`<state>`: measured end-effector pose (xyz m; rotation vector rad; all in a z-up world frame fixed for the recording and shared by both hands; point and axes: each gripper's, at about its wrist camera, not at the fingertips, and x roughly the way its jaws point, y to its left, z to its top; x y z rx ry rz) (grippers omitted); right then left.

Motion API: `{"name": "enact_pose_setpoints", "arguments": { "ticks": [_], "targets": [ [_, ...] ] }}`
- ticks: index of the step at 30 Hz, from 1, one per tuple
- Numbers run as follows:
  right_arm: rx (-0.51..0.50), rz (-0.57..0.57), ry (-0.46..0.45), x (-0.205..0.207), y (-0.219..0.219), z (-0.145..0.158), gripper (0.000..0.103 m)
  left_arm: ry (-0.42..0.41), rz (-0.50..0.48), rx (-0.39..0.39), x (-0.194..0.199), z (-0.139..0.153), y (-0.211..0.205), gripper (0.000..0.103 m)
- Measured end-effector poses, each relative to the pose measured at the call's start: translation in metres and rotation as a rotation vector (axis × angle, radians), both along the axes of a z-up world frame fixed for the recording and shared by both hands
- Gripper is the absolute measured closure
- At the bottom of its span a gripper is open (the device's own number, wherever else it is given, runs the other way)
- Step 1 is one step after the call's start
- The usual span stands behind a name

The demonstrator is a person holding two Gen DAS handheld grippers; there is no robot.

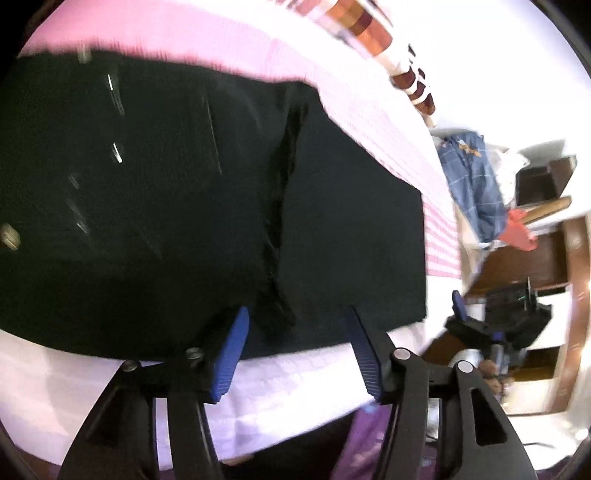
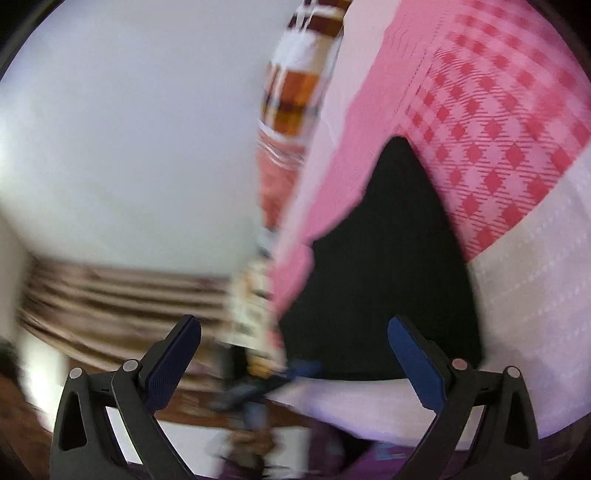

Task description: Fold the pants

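Note:
Black pants (image 1: 184,203) lie folded flat on a pink and white bedspread (image 1: 388,122), filling most of the left wrist view. A dark fold line runs down their middle. My left gripper (image 1: 297,325) hovers over the pants' near edge, open, with nothing pressed between its blue pads (image 1: 231,358). The right gripper (image 1: 469,321) shows at the right of that view, off the bed. In the right wrist view the pants (image 2: 384,280) appear as a black wedge on the checked cover (image 2: 498,155). My right gripper (image 2: 295,332) stands wide open and holds nothing.
A brown and orange checked cloth (image 1: 373,33) lies along the far edge of the bed. Blue plaid clothing (image 1: 476,184) and a red item (image 1: 521,232) hang to the right beside dark wooden furniture (image 1: 532,258). A white wall (image 2: 129,147) fills the left of the right wrist view.

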<state>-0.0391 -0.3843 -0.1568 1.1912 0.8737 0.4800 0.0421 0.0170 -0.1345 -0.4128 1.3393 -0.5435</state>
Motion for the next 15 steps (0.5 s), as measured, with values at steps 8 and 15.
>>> {"name": "enact_pose_setpoints", "arguments": {
  "ticks": [8, 15],
  "targets": [
    [-0.489, 0.139, 0.05, 0.018, 0.056, 0.02, 0.003, -0.236, 0.052, 0.301, -0.009, 0.023, 0.017, 0.044],
    [-0.75, 0.237, -0.121, 0.029, 0.129, 0.071, 0.003, -0.361, 0.075, 0.461, -0.013, 0.03, 0.036, 0.043]
  ]
}}
